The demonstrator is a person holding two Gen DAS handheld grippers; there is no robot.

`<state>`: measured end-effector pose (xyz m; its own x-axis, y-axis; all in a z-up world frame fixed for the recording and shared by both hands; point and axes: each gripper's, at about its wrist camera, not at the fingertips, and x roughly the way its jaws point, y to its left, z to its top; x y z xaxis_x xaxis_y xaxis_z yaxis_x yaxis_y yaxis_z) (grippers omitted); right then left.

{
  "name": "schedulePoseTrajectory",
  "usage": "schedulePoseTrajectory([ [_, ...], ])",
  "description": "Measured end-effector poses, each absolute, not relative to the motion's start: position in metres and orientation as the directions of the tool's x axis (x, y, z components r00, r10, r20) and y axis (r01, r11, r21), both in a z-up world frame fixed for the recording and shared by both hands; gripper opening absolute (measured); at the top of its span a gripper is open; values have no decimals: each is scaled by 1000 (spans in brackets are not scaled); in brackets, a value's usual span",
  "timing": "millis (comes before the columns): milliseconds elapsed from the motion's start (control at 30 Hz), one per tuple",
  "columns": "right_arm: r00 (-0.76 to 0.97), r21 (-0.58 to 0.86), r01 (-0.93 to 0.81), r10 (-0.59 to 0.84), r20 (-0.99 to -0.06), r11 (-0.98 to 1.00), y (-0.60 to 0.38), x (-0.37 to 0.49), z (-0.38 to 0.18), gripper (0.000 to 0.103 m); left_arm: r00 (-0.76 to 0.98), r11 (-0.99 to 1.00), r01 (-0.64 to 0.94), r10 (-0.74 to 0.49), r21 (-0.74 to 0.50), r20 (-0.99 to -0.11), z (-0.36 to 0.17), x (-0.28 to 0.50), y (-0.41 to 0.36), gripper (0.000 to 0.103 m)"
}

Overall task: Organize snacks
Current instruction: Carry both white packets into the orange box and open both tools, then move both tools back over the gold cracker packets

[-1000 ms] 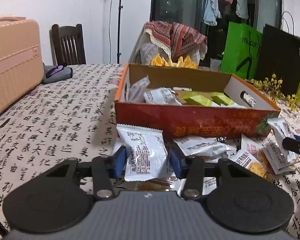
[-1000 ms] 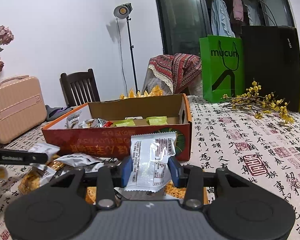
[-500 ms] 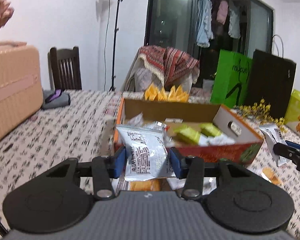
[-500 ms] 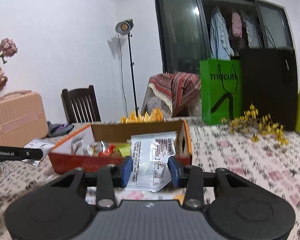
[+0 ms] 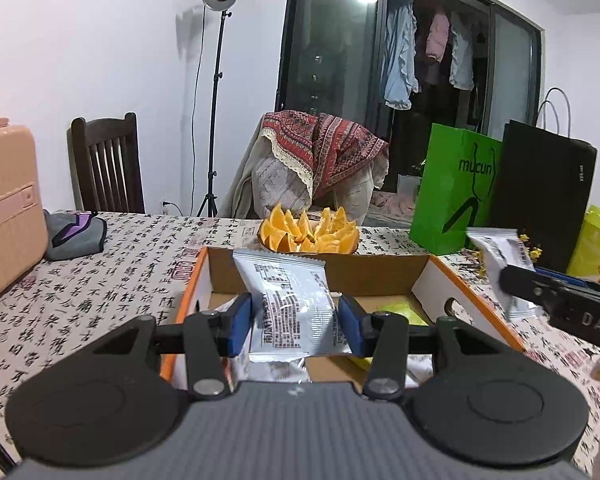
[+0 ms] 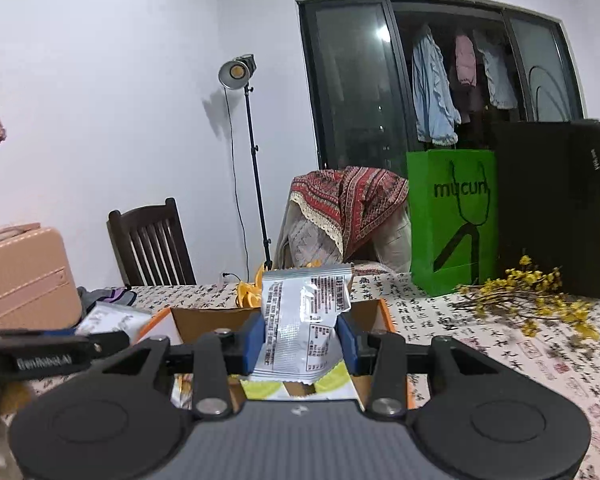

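My left gripper (image 5: 296,326) is shut on a silver snack packet (image 5: 288,300) with black print, held upright above the near end of the orange cardboard box (image 5: 472,300). In the right wrist view, my right gripper (image 6: 302,344) is shut on a second silver snack packet (image 6: 304,320), also upright over the same box (image 6: 384,312). Green packets (image 6: 332,378) lie inside the box below it. The right gripper and its packet (image 5: 500,252) show at the right edge of the left wrist view. At the left edge of the right wrist view, the left gripper's arm (image 6: 40,354) is visible.
A bowl of orange wedges (image 5: 308,234) stands just behind the box. A pink case (image 5: 4,208) and a grey pouch (image 5: 74,232) lie at the left. A green bag (image 5: 456,196), a black bag (image 5: 540,204) and yellow flowers (image 6: 528,300) stand at the right. Chairs stand behind the table.
Both grippers rose from table level with their packets and moved forward over the box. The loose packets in front of the box have dropped out of view.
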<state>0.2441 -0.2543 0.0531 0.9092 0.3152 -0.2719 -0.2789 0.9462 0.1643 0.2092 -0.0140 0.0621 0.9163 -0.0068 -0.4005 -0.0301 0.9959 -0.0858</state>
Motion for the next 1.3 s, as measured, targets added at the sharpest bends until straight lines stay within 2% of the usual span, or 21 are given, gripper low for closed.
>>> schedulePoseTrajectory([
  [233, 895, 189, -273, 321, -309, 943, -237, 286, 34, 39, 919, 992, -80, 35, -99, -394, 47, 246, -9, 48],
  [367, 887, 142, -281, 314, -338, 949, -232, 294, 12, 39, 922, 992, -76, 32, -99, -386, 31, 252, -2, 48],
  [600, 872, 141, -289, 321, -370, 947, -228, 298, 1, 40, 915, 994, -75, 35, -84, -403, 22, 254, 0, 48],
  [700, 871, 145, -289, 323, -371, 946, -229, 298, -1, 49, 921, 994, -79, 42, -80, -387, 22, 251, 0, 54],
  [733, 870, 148, -290, 325, -371, 946, -230, 298, -2, 55, 923, 993, -85, 48, -81, -382, 22, 250, 0, 70],
  [767, 868, 153, -293, 330, -372, 944, -231, 299, -2, 61, 925, 992, -96, 58, -84, -376, 22, 248, 0, 90],
  [833, 869, 162, -289, 329, -369, 944, -233, 298, -3, 100, 935, 987, -128, 89, -92, -345, 25, 243, 2, 103],
  [867, 872, 165, -286, 328, -365, 944, -233, 297, -2, 103, 938, 986, -136, 97, -96, -331, 26, 241, 3, 103],
  [1300, 877, 175, -275, 321, -357, 946, -234, 292, 0, 103, 925, 981, -158, 108, -111, -364, 23, 243, 5, 103],
])
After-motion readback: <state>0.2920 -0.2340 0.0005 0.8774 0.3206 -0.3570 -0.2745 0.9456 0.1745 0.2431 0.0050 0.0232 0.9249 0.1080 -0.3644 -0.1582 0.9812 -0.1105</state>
